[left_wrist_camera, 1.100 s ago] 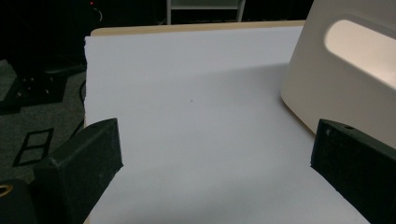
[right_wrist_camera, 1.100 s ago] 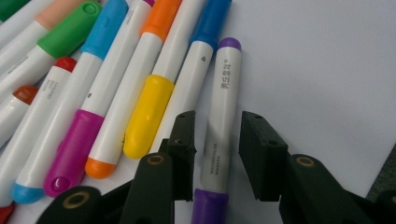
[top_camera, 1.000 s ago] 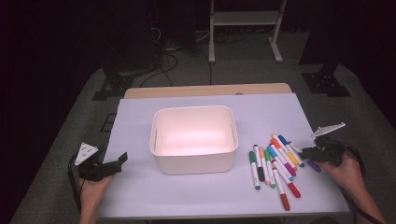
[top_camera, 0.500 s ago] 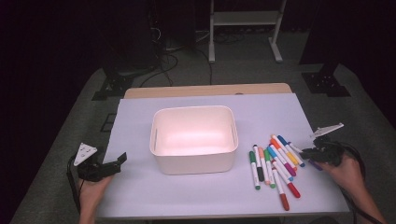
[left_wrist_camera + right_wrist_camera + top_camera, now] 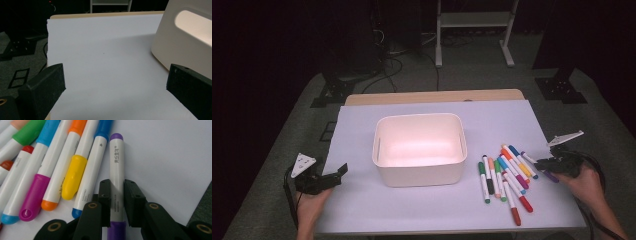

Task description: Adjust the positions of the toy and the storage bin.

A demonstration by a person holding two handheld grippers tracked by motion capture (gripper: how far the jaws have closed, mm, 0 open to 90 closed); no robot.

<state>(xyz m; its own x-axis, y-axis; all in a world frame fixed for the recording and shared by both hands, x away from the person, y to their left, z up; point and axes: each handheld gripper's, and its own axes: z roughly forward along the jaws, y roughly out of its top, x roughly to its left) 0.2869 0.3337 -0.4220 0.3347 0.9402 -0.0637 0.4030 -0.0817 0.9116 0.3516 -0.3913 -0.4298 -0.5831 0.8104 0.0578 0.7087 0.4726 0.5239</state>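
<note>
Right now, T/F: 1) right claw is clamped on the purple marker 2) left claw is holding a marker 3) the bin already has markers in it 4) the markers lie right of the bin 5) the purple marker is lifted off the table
1) True. The right claw has its jaws closed on the barrel of the purple marker.
2) False. The left claw stands open with nothing but bare table between its jaws.
3) False. The white bin is empty in the high view.
4) True. The loose markers lie to the bin's right in the high view.
5) False. The purple marker lies on the table beside the others.
</note>
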